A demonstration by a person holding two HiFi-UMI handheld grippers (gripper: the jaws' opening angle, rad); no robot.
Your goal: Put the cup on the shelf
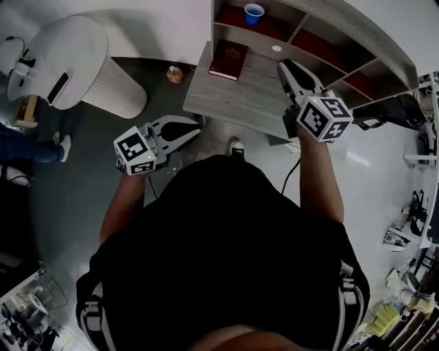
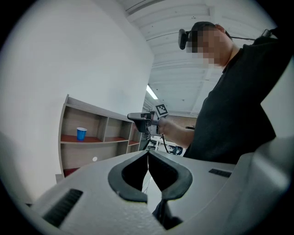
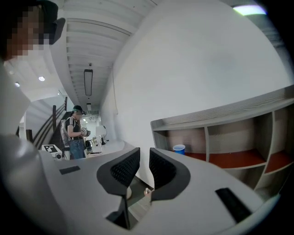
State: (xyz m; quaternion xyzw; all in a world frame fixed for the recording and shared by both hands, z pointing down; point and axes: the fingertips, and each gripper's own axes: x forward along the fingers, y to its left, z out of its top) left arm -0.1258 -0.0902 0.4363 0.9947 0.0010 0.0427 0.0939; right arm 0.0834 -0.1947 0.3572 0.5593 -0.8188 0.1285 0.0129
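The shelf [image 1: 322, 42] filled the upper right of the head view, with the table [image 1: 254, 92] below it at centre. Both tools were empty. The left gripper [image 1: 197, 129], at lower left, had its jaw tips together, and the right gripper [image 1: 283, 64], above the table's right side, was closed on nothing. The cup [image 1: 254, 12] stood upright at top centre, in the shelf's end compartment. A careless swing of the right gripper into the shelf could probably topple it.

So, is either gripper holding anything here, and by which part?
Nothing is held. The left gripper and the right gripper are both shut with nothing between the jaws; the blue cup stands on the shelf, clear of both.
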